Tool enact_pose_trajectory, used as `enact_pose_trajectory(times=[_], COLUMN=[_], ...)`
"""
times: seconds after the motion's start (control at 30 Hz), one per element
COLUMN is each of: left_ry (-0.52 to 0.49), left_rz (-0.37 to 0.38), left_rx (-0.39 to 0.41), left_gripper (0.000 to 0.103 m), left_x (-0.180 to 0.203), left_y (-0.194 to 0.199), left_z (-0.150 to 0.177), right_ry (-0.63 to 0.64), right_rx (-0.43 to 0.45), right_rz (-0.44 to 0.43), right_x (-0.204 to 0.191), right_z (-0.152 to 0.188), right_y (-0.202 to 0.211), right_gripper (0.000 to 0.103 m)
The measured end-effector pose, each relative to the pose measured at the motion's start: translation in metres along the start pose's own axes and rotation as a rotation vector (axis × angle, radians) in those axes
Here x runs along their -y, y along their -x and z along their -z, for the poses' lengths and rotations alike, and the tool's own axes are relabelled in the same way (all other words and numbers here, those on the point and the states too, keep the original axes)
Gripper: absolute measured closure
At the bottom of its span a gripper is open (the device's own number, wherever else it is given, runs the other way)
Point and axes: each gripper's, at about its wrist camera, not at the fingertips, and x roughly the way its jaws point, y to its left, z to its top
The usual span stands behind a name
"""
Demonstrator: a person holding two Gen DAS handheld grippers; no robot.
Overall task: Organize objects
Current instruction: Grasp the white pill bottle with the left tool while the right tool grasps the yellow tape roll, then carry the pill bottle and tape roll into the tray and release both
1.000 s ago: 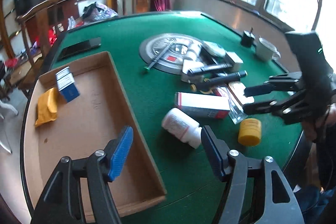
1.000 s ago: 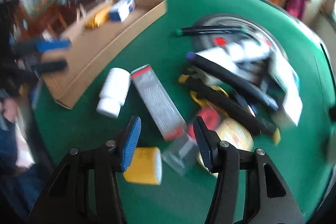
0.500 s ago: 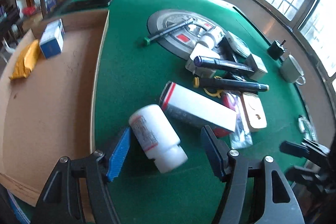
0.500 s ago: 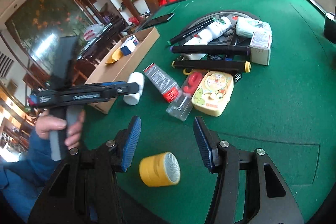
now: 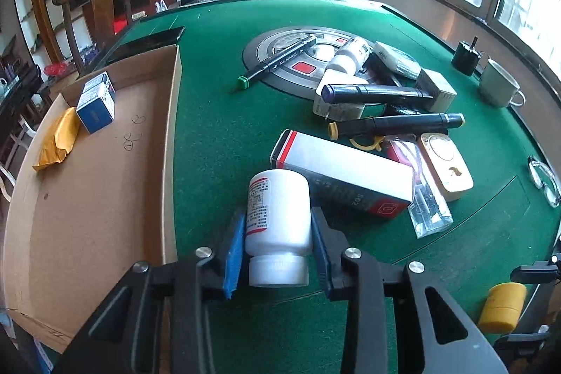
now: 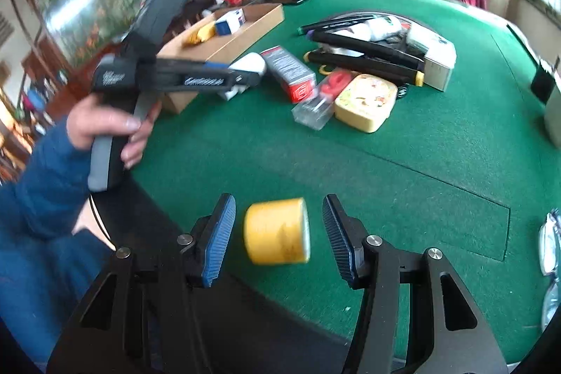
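The left wrist view showed the left gripper (image 5: 277, 242) with its jaws just closed in on the white bottle (image 5: 278, 219), the blue pads against both its sides; the bottle lay on the green table (image 5: 217, 135) near its front edge, cap toward the camera, just beside the tray's (image 5: 105, 198) right wall and touching the long grey box (image 5: 345, 176). In the tray's far left corner sat a blue carton (image 5: 96, 106) beside a yellow packet (image 5: 59, 139). Toward the table's middle lay a heap (markers (image 5: 396, 123), a small white bottle, a yellow tin (image 5: 445, 167), a clear packet); a cup (image 5: 496, 88) stood by the right edge. The right wrist view showed the right gripper (image 6: 278, 232) with its jaws apart around the yellow tape roll (image 6: 277, 230), neither pad touching it; the roll lay on its side near the table's front edge. A hand (image 6: 108, 125) in a blue sleeve held the left gripper's handle.
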Motion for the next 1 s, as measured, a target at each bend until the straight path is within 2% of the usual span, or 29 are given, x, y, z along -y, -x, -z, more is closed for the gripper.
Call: enact_pose_trajectory(times=[0.17,0.2,0.23,0.47,0.7,1.0], left_ry=[-0.026,-0.018,-0.01,0.06,0.109,0.2], left_rz=[-0.045,-0.038,-0.028,0.077,0.159,0.167], left_rx=[-0.008,-0.003,0.002,0.055,0.113,0.186], left_gripper=[0.068,0.068,0.068,0.068,0.068,0.068], left_x=[0.005,0.004,0.002,-0.01,-0.024,-0.066], left_y=[-0.003,-0.001,0.0,0.022,0.053,0.08], left_z=[0.001,0.001,0.002,0.002,-0.001,0.0], right_ry=[0.057,0.056,0.031,-0.088,-0.123,-0.124], right_rx=[-0.057,-0.057,-0.055,0.045,0.076,0.085], right_rz=[0.163,0.162,0.146,0.082,0.04,-0.007], right_x=[-0.009,-0.008,-0.004,0.013,0.01,-0.005], right_z=[0.003,0.003,0.003,-0.007,-0.022,-0.056], right_y=[-0.018,-0.019,-0.019,0.001,0.002,-0.004], right_gripper=[0.053,0.065,0.071,0.071,0.071,0.071])
